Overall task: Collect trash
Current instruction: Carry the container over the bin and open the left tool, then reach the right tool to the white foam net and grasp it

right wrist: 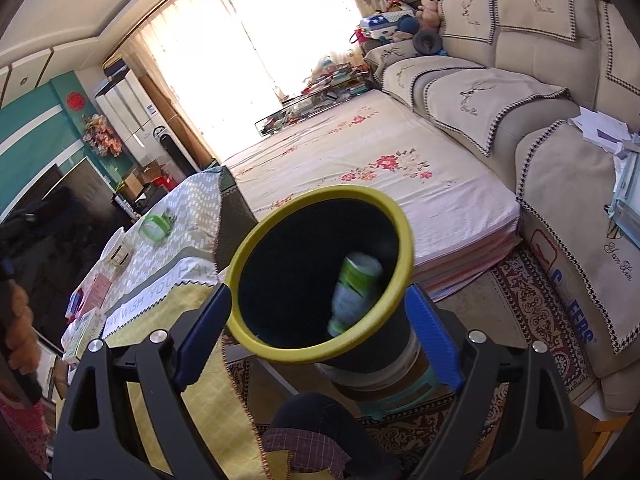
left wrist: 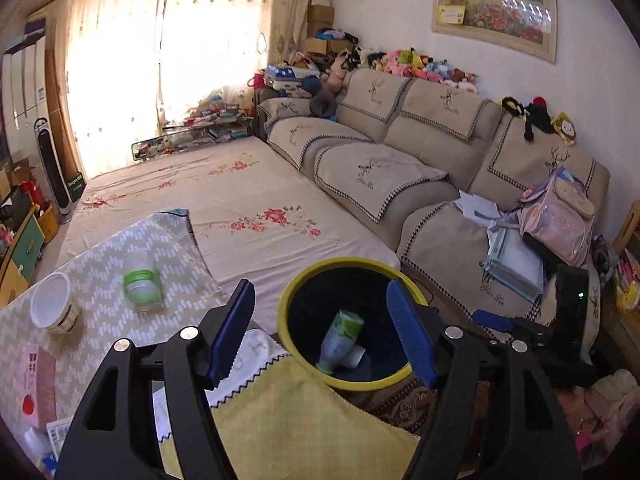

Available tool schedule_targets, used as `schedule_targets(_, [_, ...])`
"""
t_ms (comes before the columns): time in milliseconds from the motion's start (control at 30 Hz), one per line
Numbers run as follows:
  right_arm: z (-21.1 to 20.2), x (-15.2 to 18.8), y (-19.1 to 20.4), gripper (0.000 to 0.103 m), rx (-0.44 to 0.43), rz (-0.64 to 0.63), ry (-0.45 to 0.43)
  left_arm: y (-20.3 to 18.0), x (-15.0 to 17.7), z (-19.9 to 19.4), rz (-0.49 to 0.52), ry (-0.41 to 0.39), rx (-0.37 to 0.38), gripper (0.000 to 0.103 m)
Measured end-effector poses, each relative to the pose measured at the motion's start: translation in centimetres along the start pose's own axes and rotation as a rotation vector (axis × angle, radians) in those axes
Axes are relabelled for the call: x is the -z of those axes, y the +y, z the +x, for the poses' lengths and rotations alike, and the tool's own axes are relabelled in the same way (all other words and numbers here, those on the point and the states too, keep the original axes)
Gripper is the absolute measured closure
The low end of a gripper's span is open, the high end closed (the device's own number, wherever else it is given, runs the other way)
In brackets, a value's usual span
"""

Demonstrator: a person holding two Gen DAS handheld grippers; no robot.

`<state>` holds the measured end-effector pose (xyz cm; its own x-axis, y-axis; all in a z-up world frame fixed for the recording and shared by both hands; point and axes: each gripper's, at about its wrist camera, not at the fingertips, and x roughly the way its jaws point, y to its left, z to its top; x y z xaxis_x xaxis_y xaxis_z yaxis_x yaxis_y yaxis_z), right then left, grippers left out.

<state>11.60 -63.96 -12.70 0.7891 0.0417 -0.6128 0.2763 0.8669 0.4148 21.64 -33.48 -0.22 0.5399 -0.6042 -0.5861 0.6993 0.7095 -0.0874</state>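
A dark bin with a yellow rim (left wrist: 288,292) stands beside the table; it also shows in the right wrist view (right wrist: 400,216). A green-and-white bottle (left wrist: 340,340) lies inside it, blurred in the right wrist view (right wrist: 356,288). My left gripper (left wrist: 320,332) is open and empty just above the bin's mouth. My right gripper (right wrist: 320,336) is open and empty, its fingers on either side of the bin below the rim. On the table lie a green-lidded clear jar (left wrist: 142,286) and a white paper cup (left wrist: 54,306); the jar (right wrist: 156,226) shows in the right view too.
The table has a patterned cloth (left wrist: 100,256) and a yellow cloth (left wrist: 288,420). A pink carton (left wrist: 38,384) lies at its near left. A flowered mattress (left wrist: 260,200) and a beige sofa (left wrist: 400,168) lie beyond. The bin rests on a stool (right wrist: 396,396).
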Motion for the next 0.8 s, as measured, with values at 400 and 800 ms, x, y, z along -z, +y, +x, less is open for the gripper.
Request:
schedule_targets(400, [2.8,2.8,9.6,0.019,-0.145,-0.202,0.126,8.5,10.6,-19.5,-0.270,-0.197,-0.308,0.022])
schedule_targets(800, [5.7,10.4,24.2,0.019,-0.391,-0.507,0.340,14.1,22.8,-28.4,-0.470,-0.220,-0.527,0.020])
